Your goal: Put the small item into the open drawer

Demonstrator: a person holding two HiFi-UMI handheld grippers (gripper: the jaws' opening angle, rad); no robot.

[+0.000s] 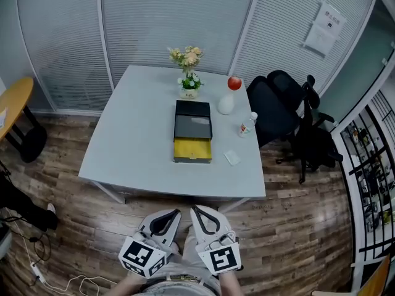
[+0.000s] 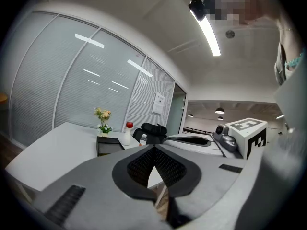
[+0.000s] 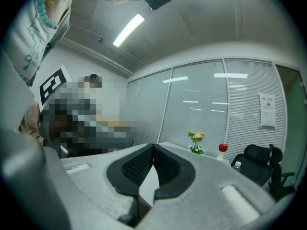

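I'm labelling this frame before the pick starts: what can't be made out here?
- Small white flat item on the grey table: too small in the head view to identify; not seen in either gripper view.
- Open yellow drawer: head view too small to show any contents; the gripper views do not show it.
- White wall notice: print too small in every view.

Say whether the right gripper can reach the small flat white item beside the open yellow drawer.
Probably not yet: the shut right gripper is short of the grey table, the white item farther in. Nothing blocks it.
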